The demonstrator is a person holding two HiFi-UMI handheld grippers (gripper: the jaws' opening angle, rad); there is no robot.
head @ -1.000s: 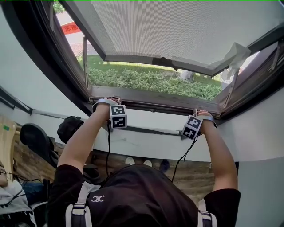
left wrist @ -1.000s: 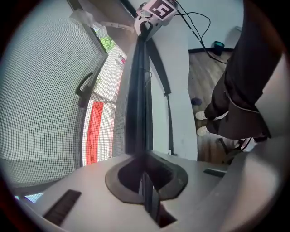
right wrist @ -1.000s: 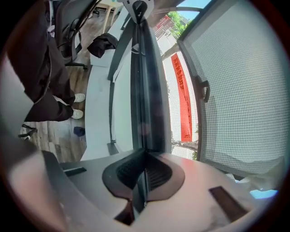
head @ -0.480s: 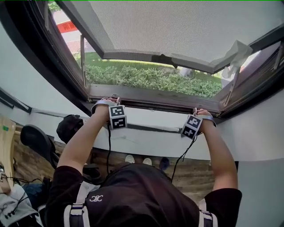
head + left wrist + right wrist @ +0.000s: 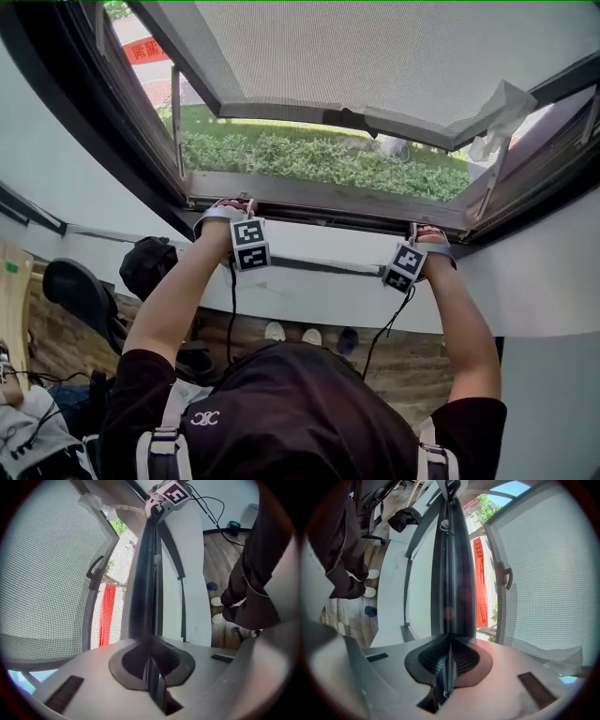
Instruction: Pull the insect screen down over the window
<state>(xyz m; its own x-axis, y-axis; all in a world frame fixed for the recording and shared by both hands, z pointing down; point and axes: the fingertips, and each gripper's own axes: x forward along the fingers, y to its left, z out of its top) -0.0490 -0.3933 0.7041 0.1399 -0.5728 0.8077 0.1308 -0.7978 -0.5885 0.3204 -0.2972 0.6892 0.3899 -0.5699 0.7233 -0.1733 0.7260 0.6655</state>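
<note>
A long dark bar (image 5: pixel 319 195) runs along the bottom of the window opening, just above the white sill (image 5: pixel 323 246). Both grippers hold this bar. My left gripper (image 5: pixel 234 206) grips its left end; in the left gripper view the bar (image 5: pixel 143 588) runs away from the pads (image 5: pixel 149 660), which have its thin edge between them. My right gripper (image 5: pixel 417 232) grips the right end, its pads (image 5: pixel 449 660) against the same bar (image 5: pixel 452 573). Both pairs of jaws are easing open. A mesh-covered panel (image 5: pixel 375 56) with a handle (image 5: pixel 506 578) tilts outward above.
A hedge (image 5: pixel 309 155) and a red banner (image 5: pixel 148 52) lie outside. A crumpled white scrap (image 5: pixel 497 117) hangs at the panel's right corner. Below the sill are a wooden floor, white shoes (image 5: pixel 274 332), a black bag (image 5: pixel 150 267), an office chair (image 5: pixel 80 295) and a seated person (image 5: pixel 23 436).
Both grippers stay on the bar at the bottom of the window. The head camera has shifted slightly, so the window sits a little higher in the picture.
</note>
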